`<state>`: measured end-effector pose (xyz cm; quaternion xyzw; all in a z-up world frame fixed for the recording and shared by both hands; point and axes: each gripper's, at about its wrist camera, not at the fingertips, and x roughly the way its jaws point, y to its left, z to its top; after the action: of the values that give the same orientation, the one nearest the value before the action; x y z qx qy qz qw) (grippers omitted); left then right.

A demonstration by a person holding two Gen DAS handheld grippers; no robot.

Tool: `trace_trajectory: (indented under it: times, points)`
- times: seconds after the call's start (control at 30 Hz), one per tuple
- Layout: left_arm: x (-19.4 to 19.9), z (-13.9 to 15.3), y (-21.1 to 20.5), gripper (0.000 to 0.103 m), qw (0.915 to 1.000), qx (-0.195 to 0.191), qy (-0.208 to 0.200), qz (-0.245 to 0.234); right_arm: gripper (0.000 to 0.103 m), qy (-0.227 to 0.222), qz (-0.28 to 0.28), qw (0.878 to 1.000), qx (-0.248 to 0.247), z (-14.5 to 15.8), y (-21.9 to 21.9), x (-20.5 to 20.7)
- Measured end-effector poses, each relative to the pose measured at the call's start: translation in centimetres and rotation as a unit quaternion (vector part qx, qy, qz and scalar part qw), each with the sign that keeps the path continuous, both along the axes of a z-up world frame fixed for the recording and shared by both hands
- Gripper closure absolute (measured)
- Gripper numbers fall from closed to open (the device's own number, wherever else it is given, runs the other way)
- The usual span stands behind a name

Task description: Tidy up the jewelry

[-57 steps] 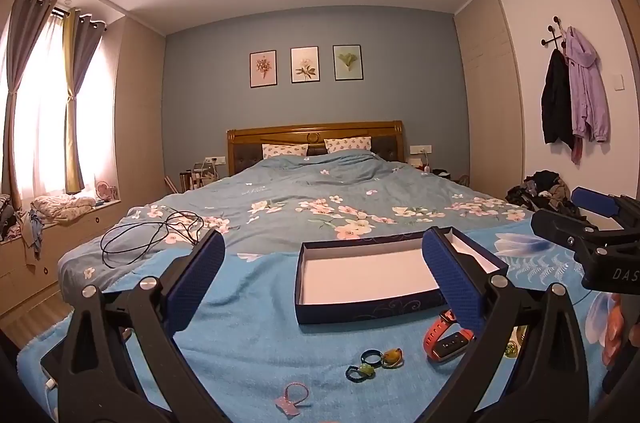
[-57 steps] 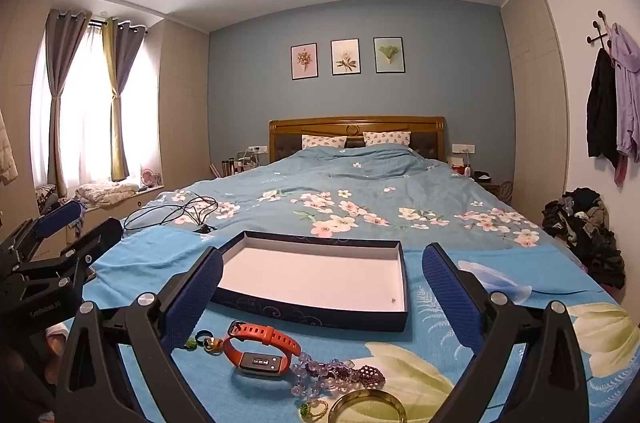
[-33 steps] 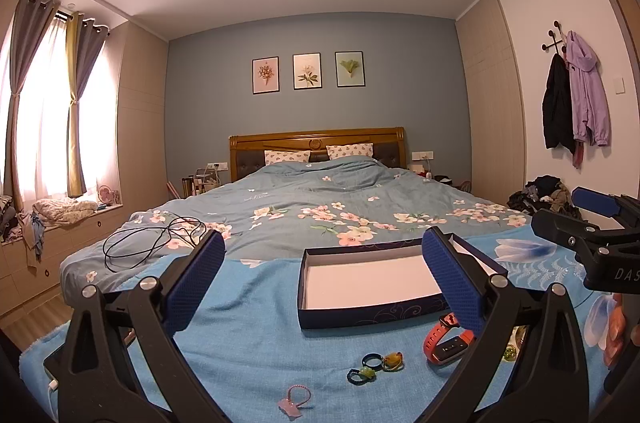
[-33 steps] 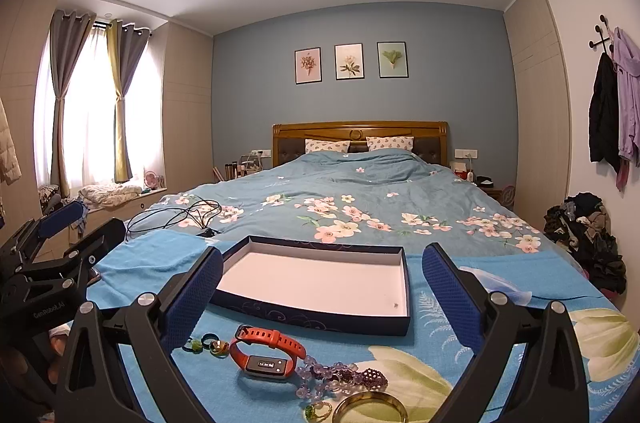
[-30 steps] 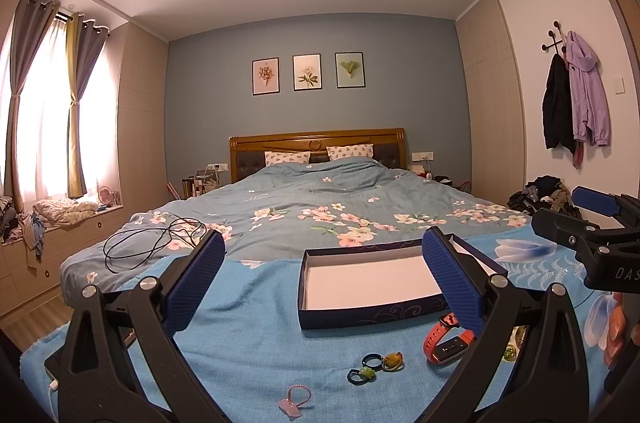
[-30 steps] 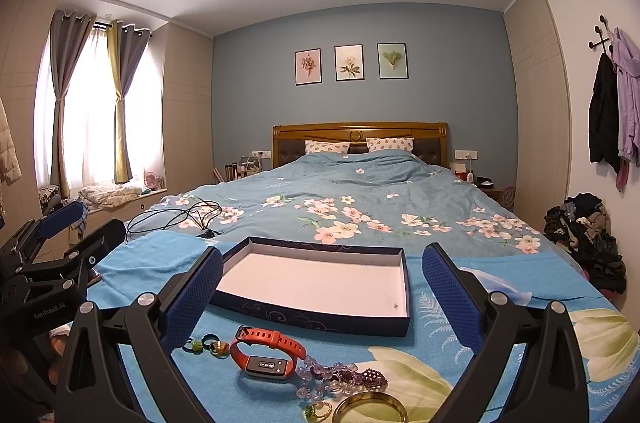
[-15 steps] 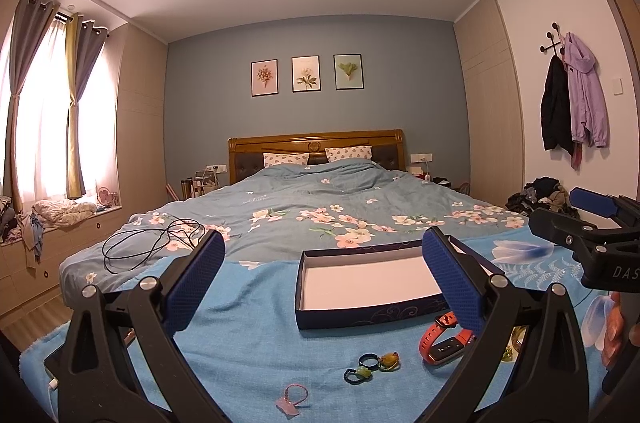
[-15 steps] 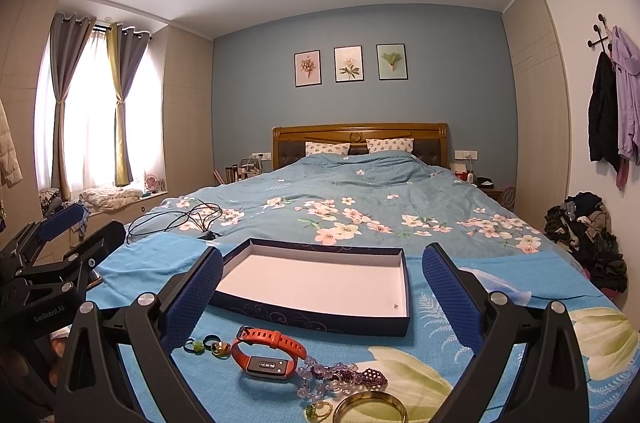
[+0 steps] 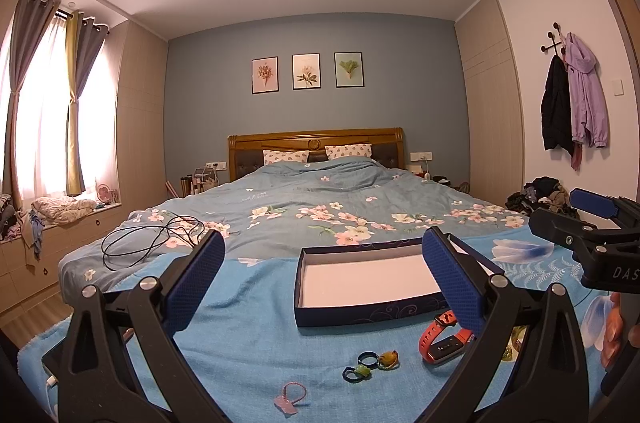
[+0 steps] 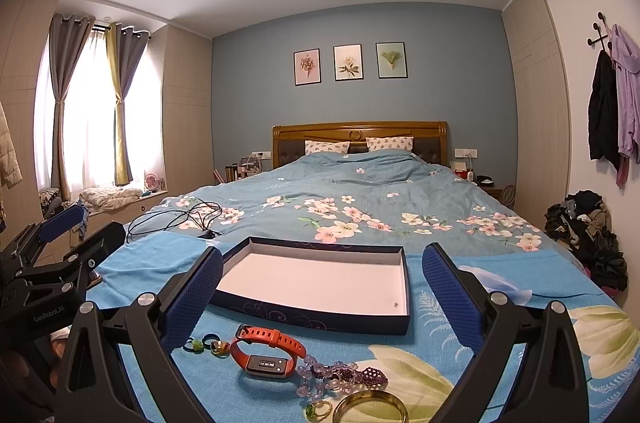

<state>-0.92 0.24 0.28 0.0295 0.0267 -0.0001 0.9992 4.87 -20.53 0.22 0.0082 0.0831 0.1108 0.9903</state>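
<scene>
Both tongs, left (image 9: 322, 283) and right (image 10: 322, 297), gape unladen; jewelry lies on the bed just before the empty box (image 10: 320, 307). Risk: small rings (image 10: 206, 343) slipping from wide pads into soft bedding

Open blanket (image 9: 256, 323) left of box (image 10: 312, 315); jewellery clutter (image 10: 340, 375) along its near wall.

An open navy box (image 10: 320, 317) lies beyond an orange band (image 10: 267, 351), rings (image 10: 206, 343), beads (image 10: 340, 377) and bangle (image 10: 370, 407).
</scene>
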Motion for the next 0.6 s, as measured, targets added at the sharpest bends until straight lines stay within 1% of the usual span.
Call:
trace_trajectory:
  times: [0.6]
  points:
    - [-0.03, 0.06, -0.01, 0.006, 1.0, -0.003, 0.004, -0.002, 0.007, 0.002, 0.0, 1.0, 0.0, -0.05, 0.23, 0.13]
